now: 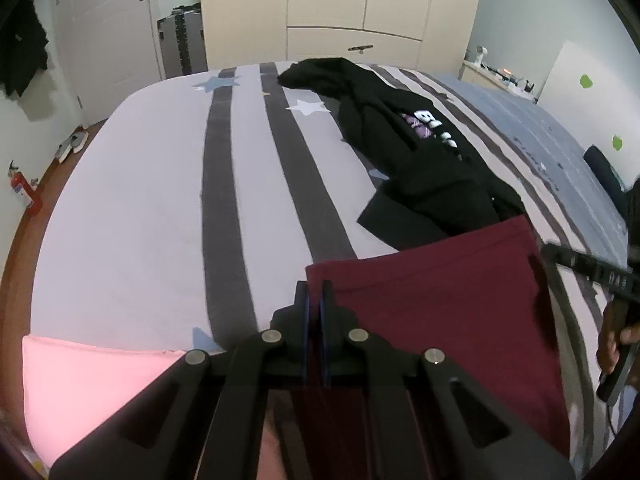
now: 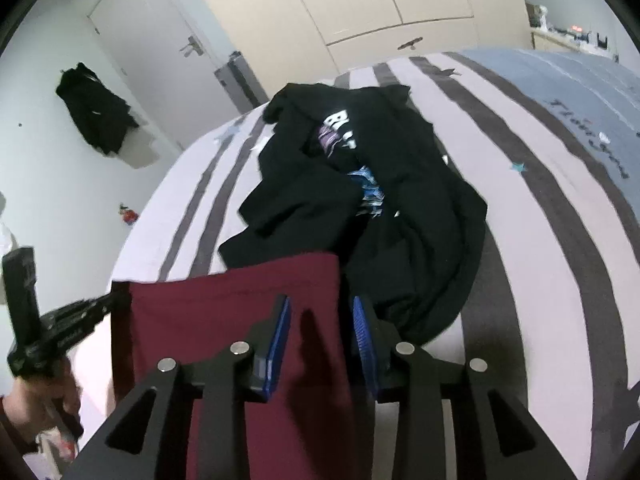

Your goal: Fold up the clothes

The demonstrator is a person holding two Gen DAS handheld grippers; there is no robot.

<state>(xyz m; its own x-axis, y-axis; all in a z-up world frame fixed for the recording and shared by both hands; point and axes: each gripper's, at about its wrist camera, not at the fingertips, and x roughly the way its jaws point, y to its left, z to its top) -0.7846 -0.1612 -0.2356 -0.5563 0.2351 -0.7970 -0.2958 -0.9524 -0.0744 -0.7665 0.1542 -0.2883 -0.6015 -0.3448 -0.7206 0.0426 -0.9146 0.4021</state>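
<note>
Left wrist view: left gripper (image 1: 315,292) is pinching the maroon cloth (image 1: 432,304) at its corner, over the bed (image 1: 140,184). Right wrist view: right gripper (image 2: 322,320) is spread, cloth edge between the pads untouched, black shirt (image 2: 360,200) just behind.

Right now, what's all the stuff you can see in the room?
maroon garment: one, dark red, near edge of the bed, lifted at one corner
black clothes: one heap, black with a white and purple print, mid-bed behind the maroon garment
pink cloth: one, pink, near left corner
bed: one, pale cover with grey stripes and stars
wardrobe: one, cream, behind the bed
door: one, white, left of the wardrobe
suitcase: one, grey, between door and wardrobe
left tool: one, black, shut on the maroon garment's corner
right tool: one, black with blue pads, open above the maroon garment
</note>
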